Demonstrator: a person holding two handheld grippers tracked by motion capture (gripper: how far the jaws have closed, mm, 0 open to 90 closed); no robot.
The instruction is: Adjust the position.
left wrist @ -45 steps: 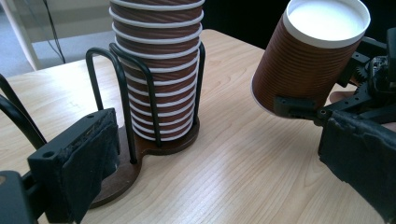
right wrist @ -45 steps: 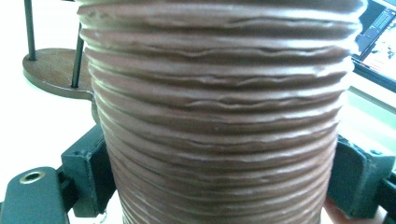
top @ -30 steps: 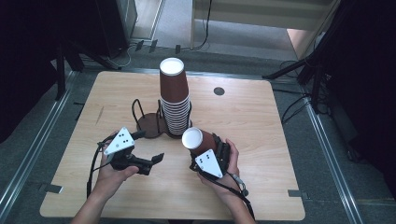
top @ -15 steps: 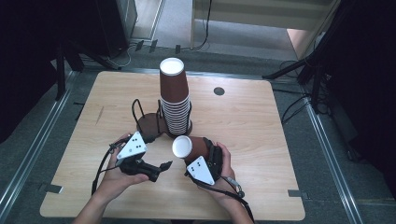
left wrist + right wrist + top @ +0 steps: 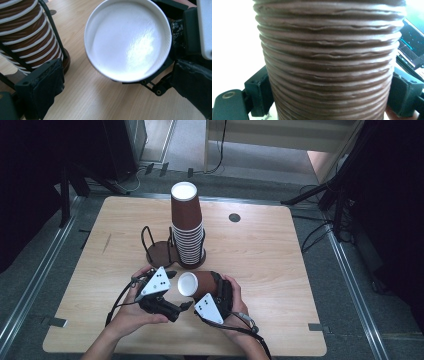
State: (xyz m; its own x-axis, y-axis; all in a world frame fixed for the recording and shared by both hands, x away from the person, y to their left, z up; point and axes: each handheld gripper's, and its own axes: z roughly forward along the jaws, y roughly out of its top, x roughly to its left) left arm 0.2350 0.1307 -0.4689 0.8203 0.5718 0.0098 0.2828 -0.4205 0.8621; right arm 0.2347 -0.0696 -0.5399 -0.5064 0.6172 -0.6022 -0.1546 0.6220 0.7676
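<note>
On the light wooden tabletop (image 5: 260,250), the left tongs (image 5: 184,306) stand spread with nothing between them, having just flickered narrower and wide again, their tips aimed at the white mouth of the brown ribbed paper cup (image 5: 194,284). Behind them the empty ring of the black wire cup holder (image 5: 159,251) sits beside the tall stack of brown paper cups (image 5: 188,226), which fills the holder's other ring. Just right of the left tongs, the single cup lies tipped on its side above the tabletop, pinched round its body by the right tongs (image 5: 329,95). The step in hand looks like a handover or regrip; next, the left tongs would need to close on the cup's rim before the right lets go.
</note>
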